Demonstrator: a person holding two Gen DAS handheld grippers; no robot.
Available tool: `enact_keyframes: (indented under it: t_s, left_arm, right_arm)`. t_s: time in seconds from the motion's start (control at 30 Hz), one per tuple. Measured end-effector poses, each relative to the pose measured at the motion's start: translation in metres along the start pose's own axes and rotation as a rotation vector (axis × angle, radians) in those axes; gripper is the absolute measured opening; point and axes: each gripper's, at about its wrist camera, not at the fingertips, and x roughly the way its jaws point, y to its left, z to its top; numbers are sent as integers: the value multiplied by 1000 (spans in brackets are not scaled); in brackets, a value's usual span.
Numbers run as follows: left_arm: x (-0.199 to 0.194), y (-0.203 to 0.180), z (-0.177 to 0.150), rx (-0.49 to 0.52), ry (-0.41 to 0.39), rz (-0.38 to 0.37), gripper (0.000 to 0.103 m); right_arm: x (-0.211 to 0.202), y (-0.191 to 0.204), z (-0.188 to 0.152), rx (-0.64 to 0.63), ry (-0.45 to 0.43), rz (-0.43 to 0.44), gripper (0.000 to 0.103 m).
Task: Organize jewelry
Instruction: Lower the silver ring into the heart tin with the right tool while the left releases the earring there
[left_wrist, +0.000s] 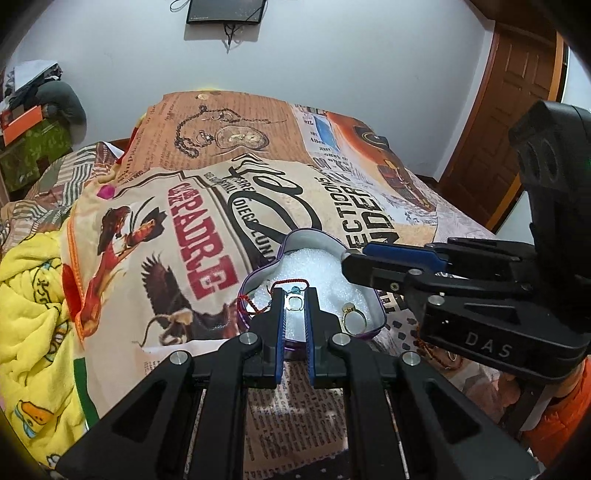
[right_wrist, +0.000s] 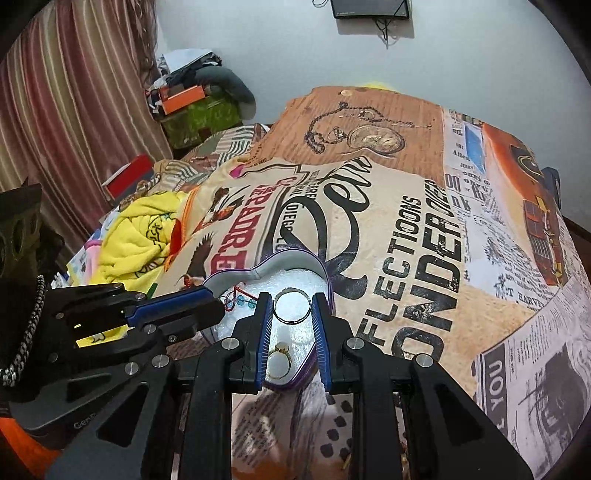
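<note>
Heart-shaped tin (right_wrist: 325, 275) on bed, right claw (right_wrist: 292, 307) clamped on silver ring (right_wrist: 292, 307), left claw (left_wrist: 295, 303) clamped on pale pendant (left_wrist: 294, 303), gold ring (left_wrist: 354, 316) near right.

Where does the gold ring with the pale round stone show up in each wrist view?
Left wrist: the gold ring with the pale round stone lies lower centre-right, at the near right of the heart-shaped purple tin.
Right wrist: low centre, between the right gripper fingers.
Shared landmark: the tin's white foam lining.
</note>
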Motion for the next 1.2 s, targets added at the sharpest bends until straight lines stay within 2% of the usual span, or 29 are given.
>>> enact_keyframes:
  t_s: [0.23,0.67,0.8,0.93,1.2]
  left_arm:
    - [2,5,1,-13,9,-10,8]
    - [-17,15,6,-32,-24,31,8]
    - [-21,17,6,-31,-26,47,14]
    - [-26,15,6,-28,-27,58,15]
    - [-40,3,6,-13,-31,64,20]
  right_arm:
    - [7,1,1,-21,18,5,20]
    - [15,7,-1,-47,65,1,20]
    - [14,7,-2,-52,72,-18,29]
    - [4,8,-3,-54,51,-30,36]
    - [-28,4,-6,-45,5,-66,37]
